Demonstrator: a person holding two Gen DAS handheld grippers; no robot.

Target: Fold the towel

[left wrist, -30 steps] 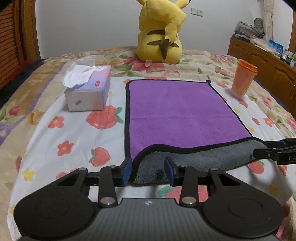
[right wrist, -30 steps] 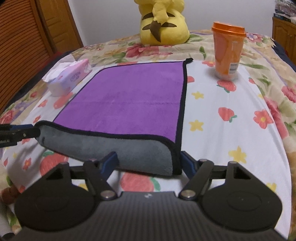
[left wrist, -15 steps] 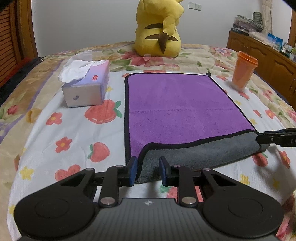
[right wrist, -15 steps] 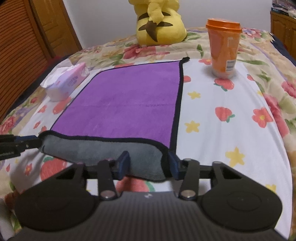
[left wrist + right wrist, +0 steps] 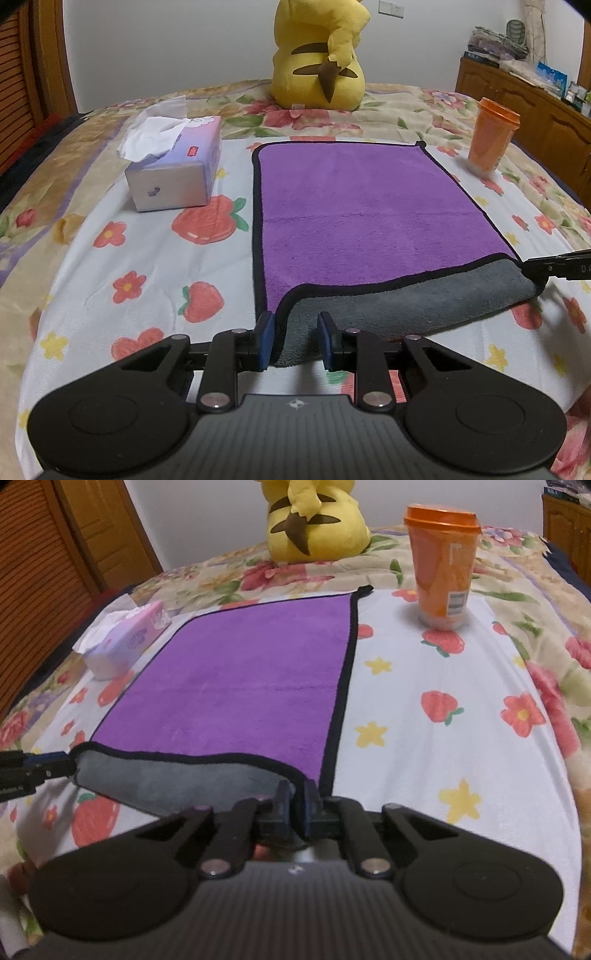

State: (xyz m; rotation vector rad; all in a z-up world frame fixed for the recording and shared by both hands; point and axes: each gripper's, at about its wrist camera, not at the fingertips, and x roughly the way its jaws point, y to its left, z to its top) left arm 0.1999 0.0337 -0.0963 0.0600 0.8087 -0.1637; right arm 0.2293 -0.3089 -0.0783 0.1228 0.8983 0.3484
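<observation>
Currently your towel [image 5: 369, 206] lies flat mid-bed: plush purple pile, black-bound hem, rounded corners, faint crease across the middle; its near edge is turned up, showing a grey fleece underside [image 5: 177, 779]; your left gripper [image 5: 294, 339] has its blue-padded fingers [image 5: 266, 339] parted, straddling the near-left corner without pinching it; your right gripper [image 5: 296, 805] has its fingers pressed together on the near-right corner; bedsheet [image 5: 129, 251] is ribbed white with strawberry print; cardboard tissue box [image 5: 177, 173] sits left of the towel, orange plastic cup [image 5: 441, 565] right, yellow plush toy [image 5: 317, 59] at the far edge.
</observation>
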